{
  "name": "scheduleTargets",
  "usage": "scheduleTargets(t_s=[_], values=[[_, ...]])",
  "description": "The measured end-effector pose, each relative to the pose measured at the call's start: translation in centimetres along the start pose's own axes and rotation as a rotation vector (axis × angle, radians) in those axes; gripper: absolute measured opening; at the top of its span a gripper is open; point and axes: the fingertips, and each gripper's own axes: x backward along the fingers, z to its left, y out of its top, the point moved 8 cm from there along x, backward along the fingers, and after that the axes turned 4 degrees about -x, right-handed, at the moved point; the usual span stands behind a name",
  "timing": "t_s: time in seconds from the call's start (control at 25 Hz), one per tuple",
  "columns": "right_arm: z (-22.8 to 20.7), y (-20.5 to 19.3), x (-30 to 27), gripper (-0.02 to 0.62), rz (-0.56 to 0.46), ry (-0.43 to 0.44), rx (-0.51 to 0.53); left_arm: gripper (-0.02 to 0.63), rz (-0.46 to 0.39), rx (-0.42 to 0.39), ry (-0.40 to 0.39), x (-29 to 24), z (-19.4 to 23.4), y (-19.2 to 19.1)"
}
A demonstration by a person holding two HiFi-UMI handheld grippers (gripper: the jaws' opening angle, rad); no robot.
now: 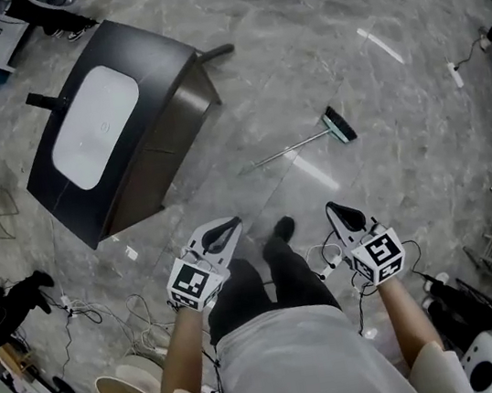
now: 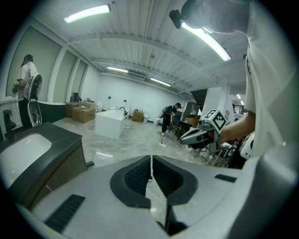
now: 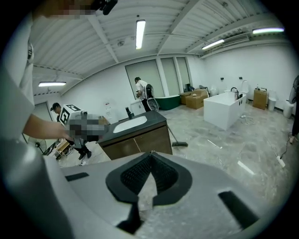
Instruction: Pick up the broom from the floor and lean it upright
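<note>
Left fingers: the left gripper (image 1: 229,228) has its jaws pressed together. In the left gripper view (image 2: 151,161) I see only a hairline seam between them, and they hold and touch nothing.
Right fingers: the right gripper (image 1: 341,210) is closed too. Its tips meet in the right gripper view (image 3: 150,154), with nothing between them.
Broom: one broom (image 1: 311,140) lies flat on the floor (image 1: 344,55), ahead of both grippers and well apart from them. Its head is to the right and its handle points left towards the cabinet. I also pick it up past the closed right jaws (image 3: 180,143), low on the floor beside the cabinet's corner.
Counts: I count two grippers, two marker cubes, one broom, and one cabinet with one basin.
Pads: the pads (image 2: 135,177) are black and finely ribbed, set in smooth grey shells that taper to a point.
Marker cubes: a white cube with black square patterns sits behind each set of jaws, one on the left (image 1: 195,282) and one on the right (image 1: 385,255).
Cabinet: the cabinet (image 1: 169,120) is a dark, boxy vanity to the left of the broom, and it is not touching it.
Basin: the basin (image 1: 96,127) is a white rounded rectangle sunk into the cabinet's top.
Floor: it is glossy grey stone with pale veins, and it reflects the ceiling lights.
Broom shape: the handle is thin, straight and pale, and the head is short and dark with a greenish edge.
</note>
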Motion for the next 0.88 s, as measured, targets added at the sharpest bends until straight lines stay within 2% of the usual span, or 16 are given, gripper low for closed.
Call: scheduleTargets(t_s=[0.32,0.48,0.68,0.88], values=[[-0.3,-1.2,-7.4,0.001,0.060,0.061,0.054,0.014,-0.011,0.027,0.020,-2.4,5.1,-4.3],[-0.4,-2.2,-12.2,0.002,0.081,0.073,0.073,0.013,-0.001,0.042,0.012,-3.5,8.5,-8.0],[-1.5,-4.5,-19.0,0.001,0.104,0.095,0.084,0.014,0.007,0.013,0.002,-5.9,12.2,-13.1],[-2.5,-8.1,-26.0,0.001,0.126,0.131,0.094,0.013,0.017,0.060,-0.011,-8.2,16.0,-18.0]])
